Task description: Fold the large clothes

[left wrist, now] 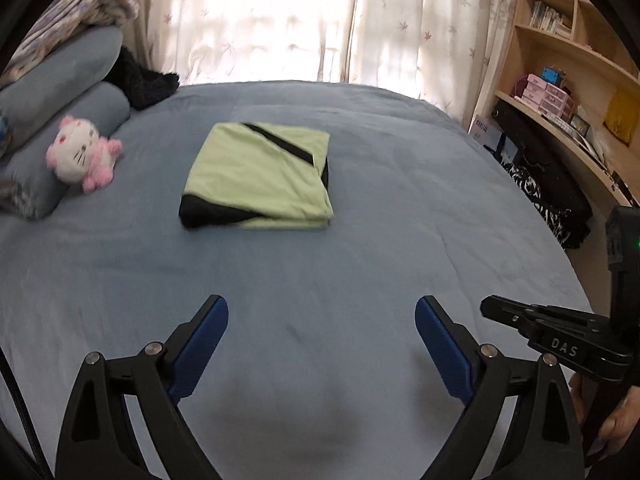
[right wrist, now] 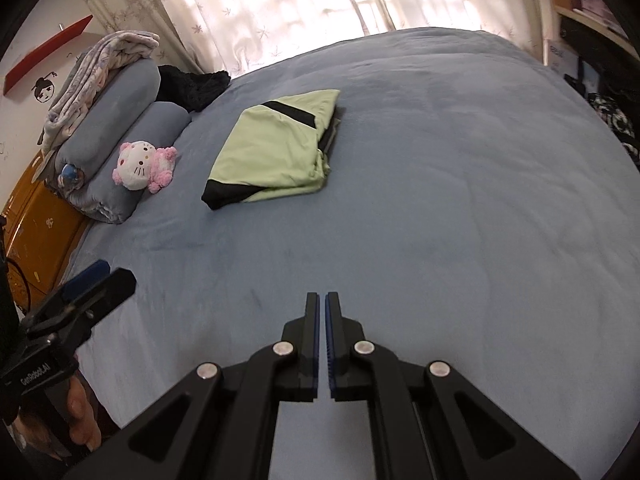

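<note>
A light green garment with black trim [left wrist: 260, 176] lies folded into a flat rectangle on the blue bed [left wrist: 360, 264]; it also shows in the right wrist view [right wrist: 276, 148]. My left gripper [left wrist: 322, 316] is open and empty, held over the bed well short of the garment. Its side shows at the left edge of the right wrist view [right wrist: 96, 284]. My right gripper [right wrist: 323, 300] is shut on nothing, also over bare bed, nearer than the garment. It shows at the right of the left wrist view [left wrist: 492, 306].
A pink and white plush cat [left wrist: 82, 154] leans on blue bolster pillows [left wrist: 56, 80] at the left, with a folded blanket [right wrist: 100, 64] on top and a black fuzzy item [left wrist: 144, 80] behind. Curtains [left wrist: 280, 20] hang behind the bed. Wooden shelves [left wrist: 572, 80] stand right.
</note>
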### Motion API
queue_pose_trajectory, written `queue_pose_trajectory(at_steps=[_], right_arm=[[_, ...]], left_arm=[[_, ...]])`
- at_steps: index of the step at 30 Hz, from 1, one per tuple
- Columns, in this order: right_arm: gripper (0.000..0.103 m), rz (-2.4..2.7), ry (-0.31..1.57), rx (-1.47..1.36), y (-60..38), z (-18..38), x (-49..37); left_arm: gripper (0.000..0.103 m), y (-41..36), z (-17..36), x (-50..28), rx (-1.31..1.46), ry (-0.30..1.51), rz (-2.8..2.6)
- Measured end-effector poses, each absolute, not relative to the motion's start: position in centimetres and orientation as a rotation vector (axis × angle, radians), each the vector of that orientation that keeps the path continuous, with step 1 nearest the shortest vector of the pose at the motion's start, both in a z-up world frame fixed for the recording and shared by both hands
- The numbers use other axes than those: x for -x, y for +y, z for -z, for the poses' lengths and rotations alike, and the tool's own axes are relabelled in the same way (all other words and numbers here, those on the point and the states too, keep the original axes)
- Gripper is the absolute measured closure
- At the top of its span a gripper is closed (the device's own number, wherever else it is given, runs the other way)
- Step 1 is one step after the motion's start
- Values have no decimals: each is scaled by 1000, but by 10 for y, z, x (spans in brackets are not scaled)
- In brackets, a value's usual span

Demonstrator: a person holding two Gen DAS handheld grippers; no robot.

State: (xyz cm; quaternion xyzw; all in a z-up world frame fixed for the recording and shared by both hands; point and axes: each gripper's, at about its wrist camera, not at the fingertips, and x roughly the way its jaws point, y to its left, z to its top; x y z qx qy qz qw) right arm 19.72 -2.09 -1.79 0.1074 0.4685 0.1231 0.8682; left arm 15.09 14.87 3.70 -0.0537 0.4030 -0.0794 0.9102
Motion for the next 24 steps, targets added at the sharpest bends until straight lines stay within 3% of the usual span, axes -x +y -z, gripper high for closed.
queue_pose_trajectory(at_steps=[3,5,24], right_arm=[[83,-232,974,-213,-32,19,-166],[61,-223,959,-207,-39,19,-143],[58,-137,943,-192,-57,18,-51]], left_arm=[[9,136,-30,-127,93,846,129],[9,127,-26,-107,97,856,105],[8,77,-28,-7,79,860,66]])
